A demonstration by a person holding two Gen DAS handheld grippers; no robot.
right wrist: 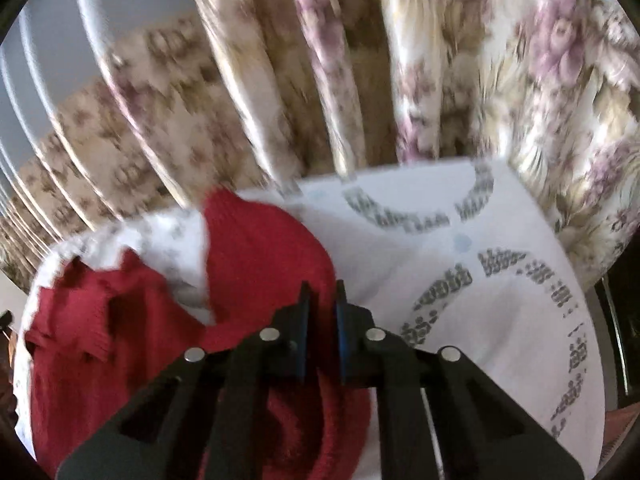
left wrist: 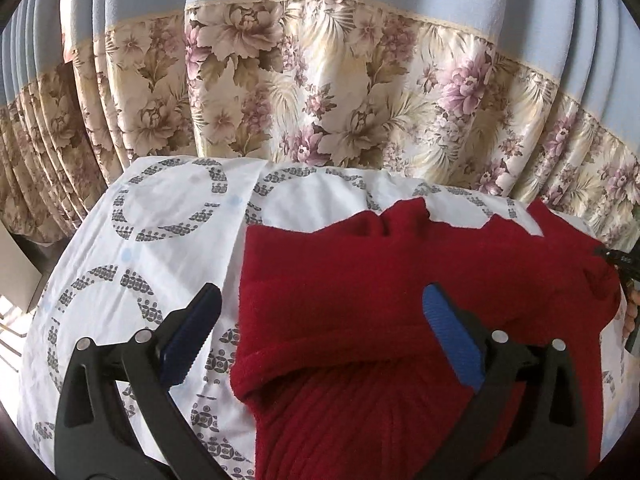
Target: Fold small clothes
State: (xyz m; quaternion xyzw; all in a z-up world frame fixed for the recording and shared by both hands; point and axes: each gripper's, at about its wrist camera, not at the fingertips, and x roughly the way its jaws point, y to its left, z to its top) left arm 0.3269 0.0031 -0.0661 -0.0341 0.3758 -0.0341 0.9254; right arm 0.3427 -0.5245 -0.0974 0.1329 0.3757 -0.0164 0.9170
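Trouble could come from my right gripper [right wrist: 322, 308] first: its two fingers are pinched tight on a fold of the red sweater [left wrist: 400, 280], and only a thin bit of the knit seems to sit between them, so I think the soft wool could slide out if I pull fast or far. If that happens, the part I am lifting would flop back down in a lump and the fold would end up crooked. The picture from that side is smeared (the curtain [left wrist: 320, 100] and the cloth look streaky), so I guess this hand is moving quickly, which makes a slip more likely. A hard tug could also drag the whole sweater across the white sheet with grey rings [left wrist: 140, 220] and bunch it up. The sweater lies spread on that sheet, with its ribbed hem close to me and a sleeve pulled up on the right side. My left gripper [left wrist: 320, 312] is wide open and holds nothing; one finger hangs over the sheet just beside the sweater's left edge and the other over the red knit, pointing forward toward the curtain and tipped down a little.
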